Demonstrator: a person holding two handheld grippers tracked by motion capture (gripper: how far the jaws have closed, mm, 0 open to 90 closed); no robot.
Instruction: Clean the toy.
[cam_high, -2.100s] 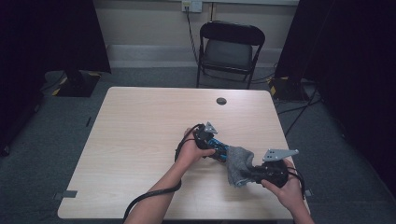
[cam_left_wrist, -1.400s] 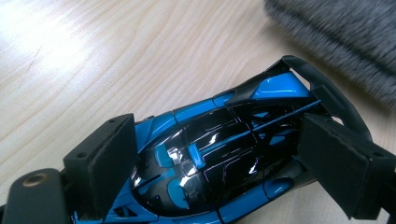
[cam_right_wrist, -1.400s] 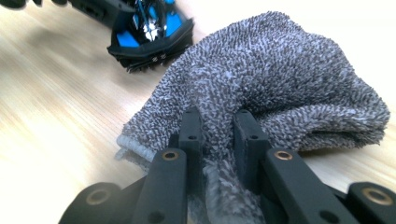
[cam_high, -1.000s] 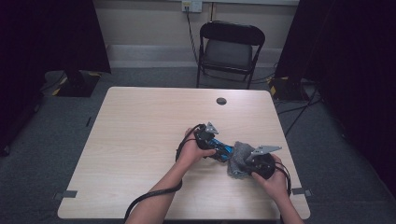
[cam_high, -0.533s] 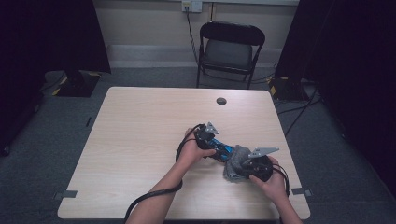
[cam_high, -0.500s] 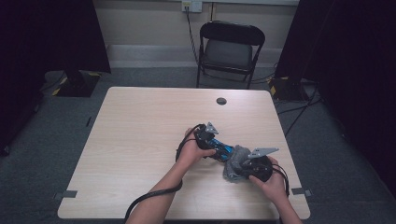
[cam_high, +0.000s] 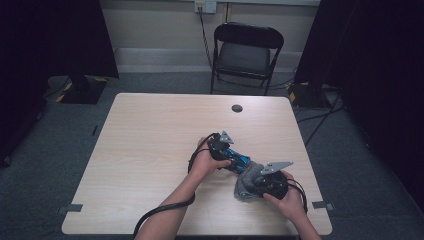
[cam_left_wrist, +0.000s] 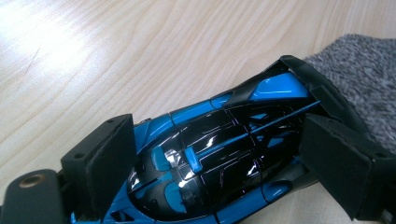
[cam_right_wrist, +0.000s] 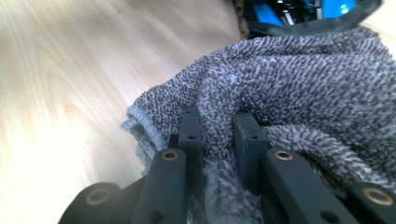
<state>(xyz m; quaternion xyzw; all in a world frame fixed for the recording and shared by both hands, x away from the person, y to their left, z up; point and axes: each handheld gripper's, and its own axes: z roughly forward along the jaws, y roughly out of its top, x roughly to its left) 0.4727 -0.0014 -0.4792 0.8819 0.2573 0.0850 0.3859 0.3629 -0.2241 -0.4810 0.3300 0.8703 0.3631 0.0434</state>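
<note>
The far end of the blue and black toy car (cam_left_wrist: 219, 158) is hidden under the grey cloth (cam_right_wrist: 299, 88), and its near end is cut off by the left gripper view's lower edge. The pale wood-grain table (cam_high: 150, 130) stands on grey carpet; a black folding chair (cam_high: 247, 52) sits at twelve o'clock. The left gripper (cam_high: 227, 156) clamps the glossy car by its sides near the table's four o'clock. The right gripper (cam_right_wrist: 217, 135), jaws narrow, pinches a fold of looped terry cloth.

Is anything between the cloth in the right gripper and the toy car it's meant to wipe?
Nothing visible: the right gripper pinches a fold of the grey cloth, which already lies against the end of the blue toy car clamped in the left gripper.
</note>
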